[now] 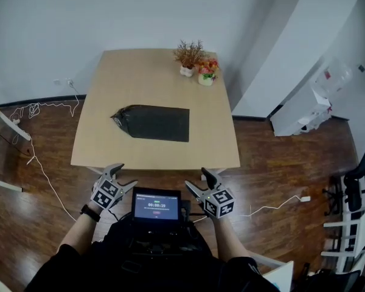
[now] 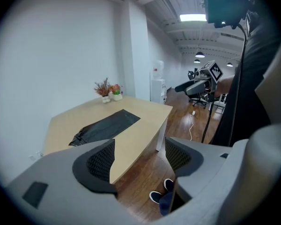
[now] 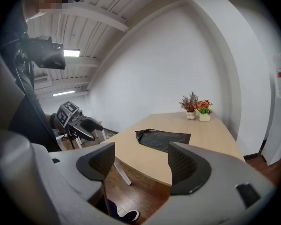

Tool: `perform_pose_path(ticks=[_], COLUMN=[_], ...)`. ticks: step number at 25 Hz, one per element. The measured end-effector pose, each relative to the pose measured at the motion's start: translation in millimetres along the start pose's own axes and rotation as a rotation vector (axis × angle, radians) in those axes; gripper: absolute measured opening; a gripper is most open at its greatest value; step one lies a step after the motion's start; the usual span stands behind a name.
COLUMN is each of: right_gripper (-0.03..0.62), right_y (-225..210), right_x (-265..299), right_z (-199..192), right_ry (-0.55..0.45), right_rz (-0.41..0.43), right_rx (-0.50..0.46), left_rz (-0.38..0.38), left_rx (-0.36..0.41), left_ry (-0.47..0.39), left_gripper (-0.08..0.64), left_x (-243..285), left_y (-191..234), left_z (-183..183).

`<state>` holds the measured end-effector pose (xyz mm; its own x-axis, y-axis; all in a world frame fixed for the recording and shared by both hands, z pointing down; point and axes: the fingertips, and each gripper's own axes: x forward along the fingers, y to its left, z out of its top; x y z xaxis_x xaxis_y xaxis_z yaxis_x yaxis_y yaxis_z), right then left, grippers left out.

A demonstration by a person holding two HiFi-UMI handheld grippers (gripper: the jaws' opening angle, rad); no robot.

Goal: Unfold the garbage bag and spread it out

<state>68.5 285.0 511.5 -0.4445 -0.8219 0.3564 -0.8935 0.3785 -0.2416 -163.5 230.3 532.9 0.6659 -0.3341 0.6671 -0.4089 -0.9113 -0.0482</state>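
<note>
**Both grippers open at the waist, bag flat on the table**

The left gripper (image 2: 139, 152) is released: its jaws stand apart with only floor and the table edge between them. The right gripper (image 3: 141, 156) is the same, open and holding nothing. Each jaw is grey moulded plastic faced with black cross-hatched pads (image 2: 100, 161). Both grippers hang close to the person's body, either side of a small screen (image 1: 156, 205), short of the table (image 1: 128, 78) and well apart from the bag (image 1: 155, 122).

The bag lies mid-table as a flat, dark rectangle. Its left end is gathered to a crumpled point and its right end is cut square. It looks like thin, faintly glossy film, limp and lightly creased.

This fits two stages: a bag folded into a compact panel and waiting to be opened, or one laid out and let go. I cannot tell from here whether folds remain. Any further handling means reaching over the near edge and pinching the film at a corner or edge.

The tabletop is pale, smooth wood. Two small pots (image 1: 196, 66) of plants stand at its far side, and the floor (image 1: 280, 163) is dark plank.
</note>
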Motion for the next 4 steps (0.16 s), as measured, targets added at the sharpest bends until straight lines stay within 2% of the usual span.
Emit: perform_pose_path(ticks=[4], right_gripper=[0.368], right_y=[9.1], right_x=[-2.4], right_z=[-6.6], right_ry=[0.0], right_rz=[-0.01], right_rx=[0.025], left_rz=[-0.001], left_rx=[-0.01], left_ry=[-0.002], left_gripper=[0.348], left_x=[-7.3], left_y=[-5.8], left_z=[-7.4])
